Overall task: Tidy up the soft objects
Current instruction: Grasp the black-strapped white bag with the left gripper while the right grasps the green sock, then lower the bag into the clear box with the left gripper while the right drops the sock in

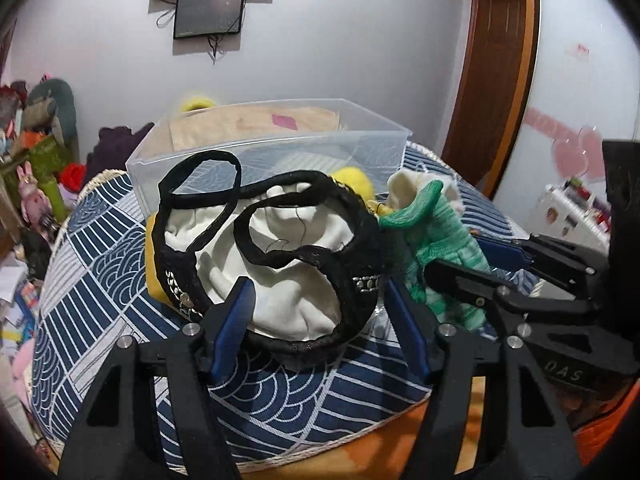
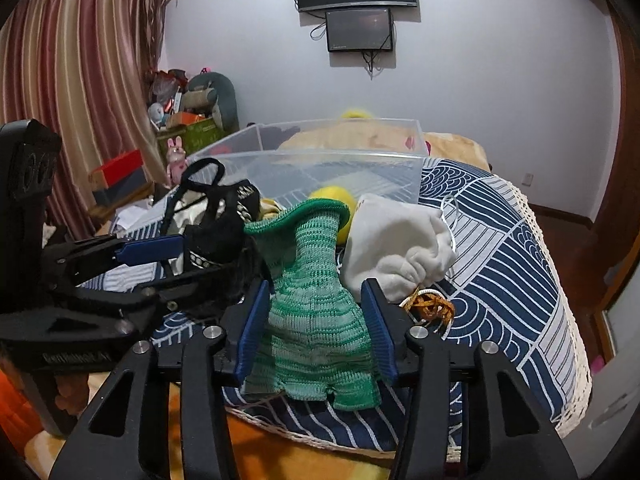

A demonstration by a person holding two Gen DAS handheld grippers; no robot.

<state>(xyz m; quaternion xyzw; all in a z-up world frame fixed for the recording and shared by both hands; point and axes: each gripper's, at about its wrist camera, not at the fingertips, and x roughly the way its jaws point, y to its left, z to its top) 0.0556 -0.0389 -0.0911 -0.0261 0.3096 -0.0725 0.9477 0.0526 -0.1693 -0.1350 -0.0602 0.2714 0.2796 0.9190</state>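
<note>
Two tools at work over round desk (image 1: 100, 248) with blue-and-white patterned cloth. Left tool (image 1: 320, 312) spread wide, blue pads either side of black-trimmed white cap (image 1: 280, 256), not clamped on it; cap straps looped up against clear plastic bin (image 1: 264, 144). Right tool (image 2: 316, 332) likewise parted, pads flanking green knit piece (image 2: 316, 300), which stands up between them; contact with pads uncertain. White drawstring pouch (image 2: 396, 240) just right of green knit, orange ribbon (image 2: 432, 304) at its base. Yellow soft toy (image 2: 332, 196) behind, beside bin wall. Bin at far side of desk, upright, open-topped.
</note>
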